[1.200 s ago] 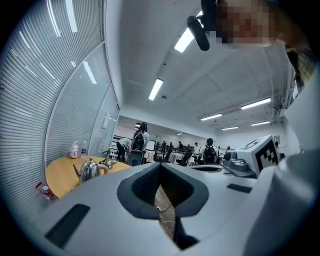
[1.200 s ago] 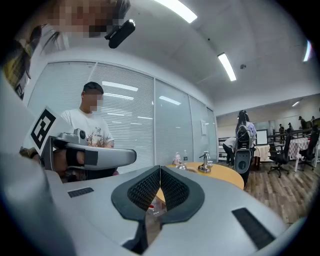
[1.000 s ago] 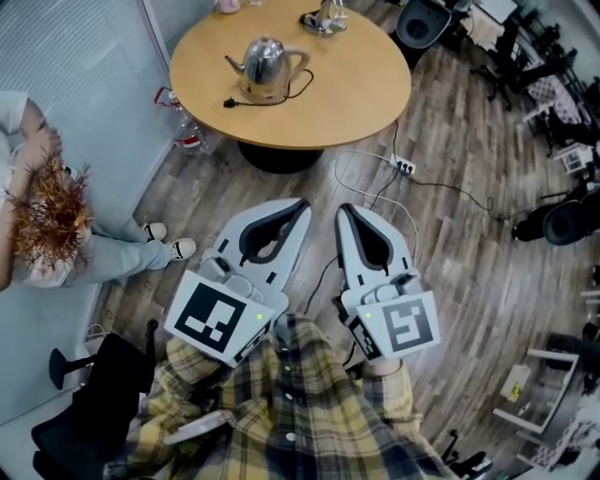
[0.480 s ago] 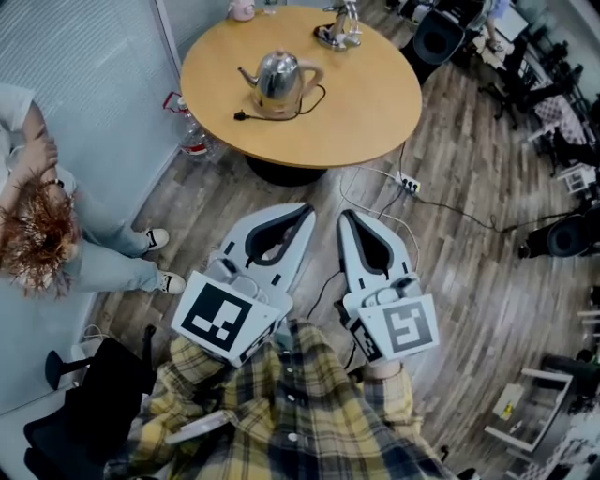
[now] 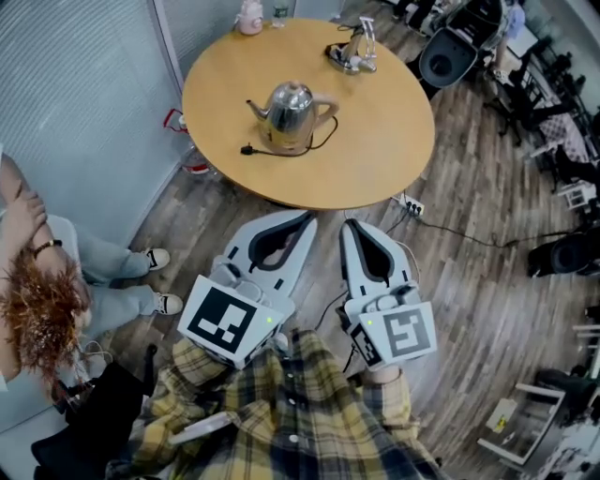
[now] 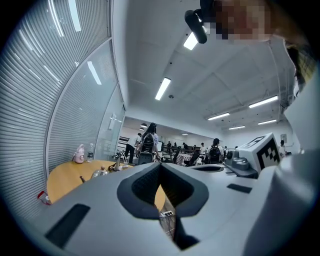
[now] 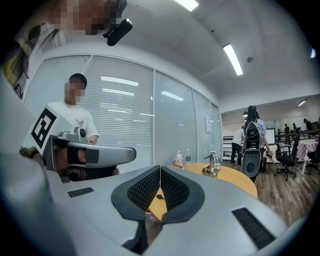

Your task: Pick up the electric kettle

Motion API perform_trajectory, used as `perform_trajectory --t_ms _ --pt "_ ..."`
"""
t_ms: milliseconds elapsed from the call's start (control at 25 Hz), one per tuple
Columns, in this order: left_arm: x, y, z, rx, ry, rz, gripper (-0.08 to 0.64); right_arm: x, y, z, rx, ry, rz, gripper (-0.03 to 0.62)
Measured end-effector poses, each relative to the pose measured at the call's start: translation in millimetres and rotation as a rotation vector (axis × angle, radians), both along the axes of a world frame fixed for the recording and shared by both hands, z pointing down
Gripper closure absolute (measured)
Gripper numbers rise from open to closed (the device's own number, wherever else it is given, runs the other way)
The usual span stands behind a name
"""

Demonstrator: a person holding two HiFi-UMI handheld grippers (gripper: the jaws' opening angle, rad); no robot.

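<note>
A shiny steel electric kettle stands on the round wooden table, its black cord and plug lying beside it. Both grippers are held side by side over the floor, short of the table's near edge, and point at it. My left gripper is shut, tips together, with nothing in it. My right gripper is also shut and empty. In the left gripper view the kettle shows small, far beyond the closed tips of the left gripper. The right gripper view shows the right gripper closed, with the table edge beyond.
A pink bottle and a metal stand sit at the table's far side. A power strip and cables lie on the floor by the table foot. A person sits at the left by the glass partition. Office chairs stand at the upper right.
Both grippers have moved forward toward the table, still shut. The table and kettle now lie closer and lower in the head view, and the seated person has slid back.
</note>
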State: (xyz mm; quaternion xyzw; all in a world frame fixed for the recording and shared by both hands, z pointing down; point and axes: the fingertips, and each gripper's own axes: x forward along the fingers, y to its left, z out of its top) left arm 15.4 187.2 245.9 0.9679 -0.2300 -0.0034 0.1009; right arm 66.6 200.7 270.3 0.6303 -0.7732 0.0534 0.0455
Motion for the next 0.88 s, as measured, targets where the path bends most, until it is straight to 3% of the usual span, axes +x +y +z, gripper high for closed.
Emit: perform_trajectory --t_ms 440,880 --pt "-2 -109 6 -0.028 -0.011 0.009 0.558 14 -100 4 -0.022 0.003 0.06 0.56" --pt "17 -154 13 -0.045 -0.014 0.036 0.558 31 -142 13 -0.054 0.008 0.083 0.56"
